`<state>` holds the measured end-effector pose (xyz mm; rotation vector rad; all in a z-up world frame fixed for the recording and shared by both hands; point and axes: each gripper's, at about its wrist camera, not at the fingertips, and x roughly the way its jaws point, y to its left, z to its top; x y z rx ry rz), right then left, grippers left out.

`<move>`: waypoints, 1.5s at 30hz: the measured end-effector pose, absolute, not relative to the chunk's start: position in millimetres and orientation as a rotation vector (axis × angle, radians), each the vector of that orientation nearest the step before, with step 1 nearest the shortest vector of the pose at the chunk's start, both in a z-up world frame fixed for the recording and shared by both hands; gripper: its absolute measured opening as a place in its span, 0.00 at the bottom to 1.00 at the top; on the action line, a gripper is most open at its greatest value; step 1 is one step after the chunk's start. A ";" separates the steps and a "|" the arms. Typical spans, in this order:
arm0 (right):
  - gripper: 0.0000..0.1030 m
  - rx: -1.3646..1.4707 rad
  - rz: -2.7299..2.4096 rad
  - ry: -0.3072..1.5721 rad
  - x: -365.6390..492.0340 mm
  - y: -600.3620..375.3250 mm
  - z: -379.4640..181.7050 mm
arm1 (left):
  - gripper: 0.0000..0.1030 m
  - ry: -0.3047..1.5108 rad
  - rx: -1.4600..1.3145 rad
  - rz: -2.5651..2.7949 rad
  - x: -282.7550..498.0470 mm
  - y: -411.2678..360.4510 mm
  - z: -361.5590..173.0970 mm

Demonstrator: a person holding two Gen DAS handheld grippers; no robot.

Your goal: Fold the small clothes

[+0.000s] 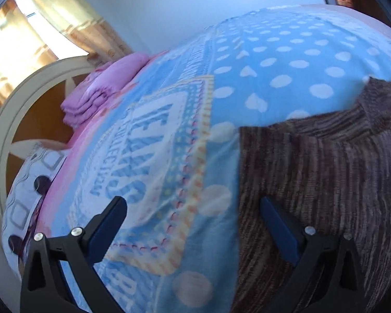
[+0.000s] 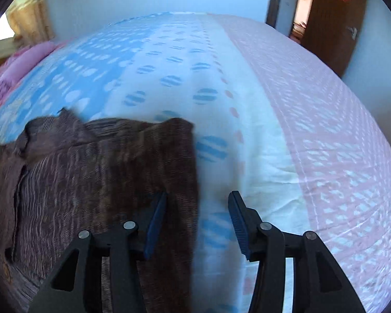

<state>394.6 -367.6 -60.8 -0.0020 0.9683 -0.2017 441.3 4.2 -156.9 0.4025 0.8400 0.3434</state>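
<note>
Nearest the cameras, both pairs of tongs stood open with nothing between their pads. The left tongs straddled the left edge of the brown garment, one finger over the blanket and one over the cloth. The right tongs hung over the garment's right edge, the left finger above the cloth, the right above the bedding.

The brown garment lay spread on the bed, ribbed or streaked, with a rumpled, partly folded-over top at its far left. It looked soft, light and limp, likely to sag and crease when lifted; the side edges or corners seemed the sensible places to pinch.

Beneath it lay a blue dotted blanket, with pink patterned bedding to the right. Farther off sat a folded pink quilt by the headboard, then curtains and a brown door.
</note>
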 end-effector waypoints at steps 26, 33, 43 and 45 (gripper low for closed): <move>0.53 -0.033 -0.228 0.941 368.7 -382.0 -67.0 | 1.00 0.840 0.356 0.499 432.2 33.0 -160.7; 0.54 -0.034 -0.222 0.870 342.9 -365.3 -45.2 | 1.00 0.822 0.267 0.501 405.4 45.3 -146.3; 0.63 0.049 -0.199 0.897 305.1 -380.4 -67.4 | 1.00 0.873 0.282 0.479 385.1 51.6 -159.4; 0.63 0.071 -0.196 0.893 297.6 -382.0 -63.8 | 1.00 0.854 0.282 0.469 379.5 49.6 -155.7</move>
